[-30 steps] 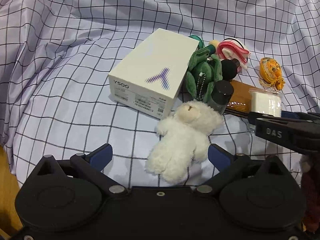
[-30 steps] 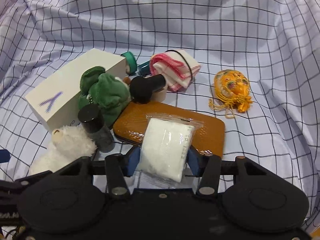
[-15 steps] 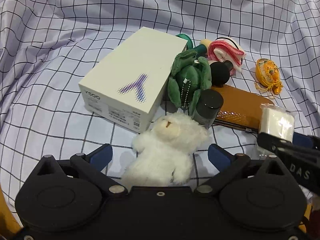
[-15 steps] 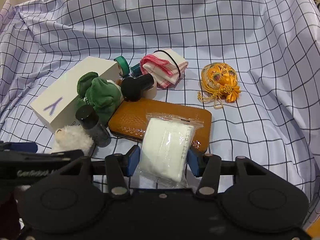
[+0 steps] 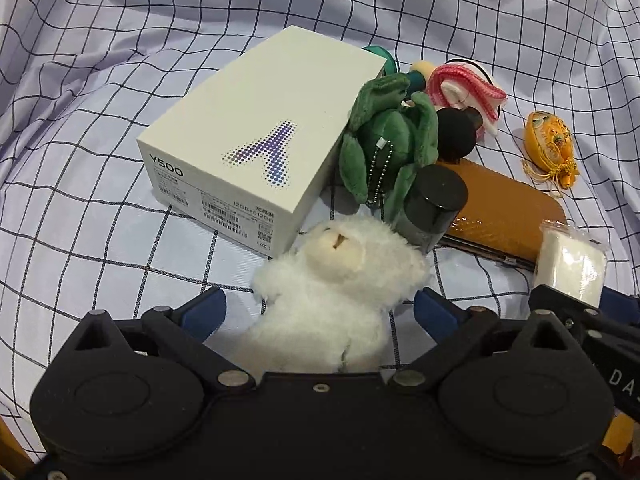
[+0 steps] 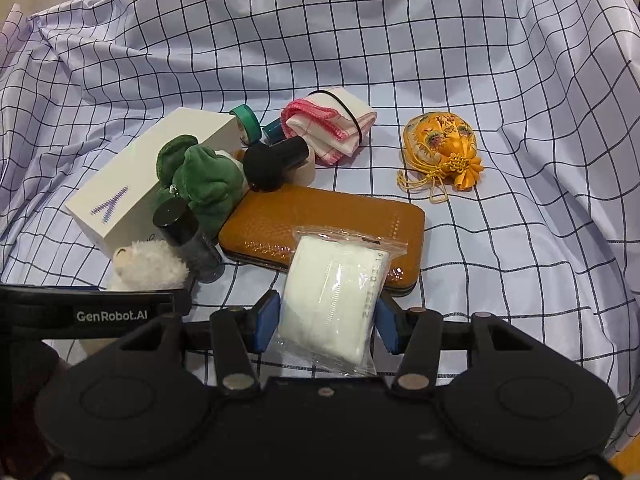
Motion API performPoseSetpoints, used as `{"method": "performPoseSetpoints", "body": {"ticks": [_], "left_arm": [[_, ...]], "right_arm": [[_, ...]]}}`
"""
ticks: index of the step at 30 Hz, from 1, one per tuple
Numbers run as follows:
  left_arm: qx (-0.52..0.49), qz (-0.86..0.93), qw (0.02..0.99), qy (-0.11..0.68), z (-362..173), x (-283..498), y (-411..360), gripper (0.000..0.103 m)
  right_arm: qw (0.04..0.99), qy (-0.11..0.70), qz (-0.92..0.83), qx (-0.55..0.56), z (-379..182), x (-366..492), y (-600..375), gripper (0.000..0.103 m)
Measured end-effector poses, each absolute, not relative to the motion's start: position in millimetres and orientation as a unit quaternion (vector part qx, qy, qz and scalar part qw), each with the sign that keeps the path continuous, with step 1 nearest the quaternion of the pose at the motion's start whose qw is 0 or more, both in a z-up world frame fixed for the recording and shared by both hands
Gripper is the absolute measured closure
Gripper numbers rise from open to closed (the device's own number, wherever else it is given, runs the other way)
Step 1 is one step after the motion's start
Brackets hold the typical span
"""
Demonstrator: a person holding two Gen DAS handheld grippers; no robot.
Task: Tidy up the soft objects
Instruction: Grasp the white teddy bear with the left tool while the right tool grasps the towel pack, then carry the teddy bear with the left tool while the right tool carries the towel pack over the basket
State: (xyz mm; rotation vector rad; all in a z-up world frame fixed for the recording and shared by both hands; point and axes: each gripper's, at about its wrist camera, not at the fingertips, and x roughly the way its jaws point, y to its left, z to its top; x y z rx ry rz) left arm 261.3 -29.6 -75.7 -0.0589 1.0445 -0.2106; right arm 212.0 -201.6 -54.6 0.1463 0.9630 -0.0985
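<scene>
Left gripper [image 5: 320, 310] jaws closing around the white plush [image 5: 332, 280], legs hidden; right gripper [image 6: 326, 322] jaws grip the white packet [image 6: 336, 300].

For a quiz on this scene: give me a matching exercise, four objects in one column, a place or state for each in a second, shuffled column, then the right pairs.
Objects:
1. white plush toy
2. sealed white packet
3. green plush toy
4. orange pouch

Places or states:
A. lies apart from the pile on the checked cloth
B. between the closing jaws of the left gripper, pads not yet pressing
C. leans against the white box
D. clamped in the right gripper

Pairs: 1-B, 2-D, 3-C, 4-A
</scene>
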Motion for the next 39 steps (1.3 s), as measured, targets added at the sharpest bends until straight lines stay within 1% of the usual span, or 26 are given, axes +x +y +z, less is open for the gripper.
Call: {"method": "performPoseSetpoints", "body": {"ticks": [1, 3, 4, 5, 8, 23, 39], "left_arm": [[-0.027, -0.101, 0.862, 0.497, -75.3, 261.0, -29.9, 0.013], [-0.027, -0.102, 0.863, 0.494, -74.2, 260.7, -30.0, 0.025], [-0.028, -0.102, 0.863, 0.493, -73.7, 260.7, -29.6, 0.029], [-0.029, -0.103, 0.864, 0.492, -73.0, 260.6, -29.1, 0.034], [-0.035, -0.107, 0.863, 0.492, -71.3, 259.9, -27.7, 0.039], [-0.035, -0.117, 0.873, 0.473, -44.4, 230.6, -26.2, 0.039], [-0.034, -0.125, 0.885, 0.446, -10.6, 163.9, -18.6, 0.039]], "right_arm": [[0.882, 0.463, -0.048, 0.071, -55.2, 211.7, -201.6, 0.053], [0.881, 0.465, -0.048, 0.071, -56.3, 211.2, -201.5, 0.053], [0.881, 0.466, -0.048, 0.071, -56.7, 210.6, -201.4, 0.053], [0.880, 0.466, -0.048, 0.072, -57.1, 210.2, -201.4, 0.053], [0.880, 0.468, -0.049, 0.073, -57.6, 209.2, -201.1, 0.053], [0.887, 0.454, -0.050, 0.074, -42.3, 193.3, -200.3, 0.053], [0.905, 0.416, -0.036, 0.079, -0.1, 131.8, -191.2, 0.053]]}}
